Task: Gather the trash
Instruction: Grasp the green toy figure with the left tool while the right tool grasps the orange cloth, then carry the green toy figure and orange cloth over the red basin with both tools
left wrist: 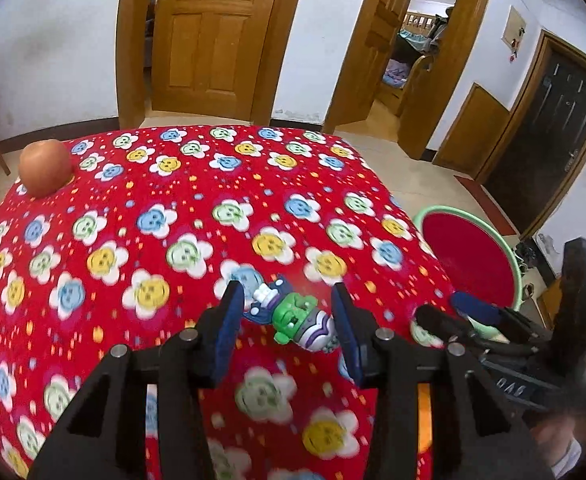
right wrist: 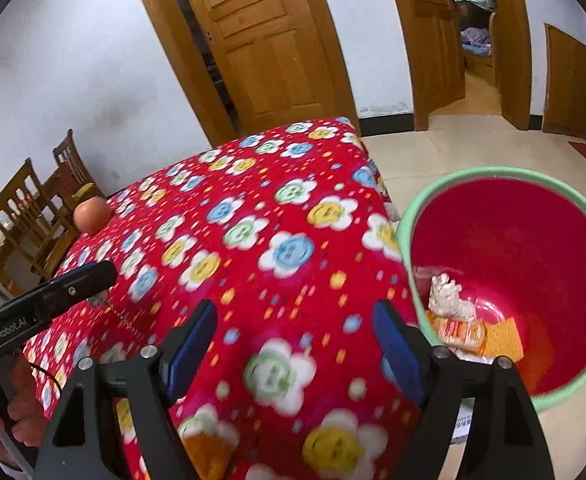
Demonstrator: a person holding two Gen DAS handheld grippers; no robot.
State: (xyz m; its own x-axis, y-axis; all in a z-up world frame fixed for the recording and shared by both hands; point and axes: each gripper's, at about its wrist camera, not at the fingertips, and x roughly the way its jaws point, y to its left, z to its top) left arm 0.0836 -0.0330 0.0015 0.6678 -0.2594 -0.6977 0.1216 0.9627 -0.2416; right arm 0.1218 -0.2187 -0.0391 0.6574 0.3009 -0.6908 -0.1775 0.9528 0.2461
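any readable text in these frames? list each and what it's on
"GenRobot.AI": white lettering on the black body of the left gripper, right wrist view.
Digits on the right gripper body, left wrist view: too blurred.
Print on the orange wrapper in the bin: too blurred.

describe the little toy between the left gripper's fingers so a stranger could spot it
On the red flower-print tablecloth, look at the near edge by the red bucket. Held between the left gripper pads is a small toy figure: green, white, purple, unlike the round apple far off.

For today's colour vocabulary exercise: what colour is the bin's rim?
Pale green, around a red inside; the bin's rim shows best in the right wrist view.
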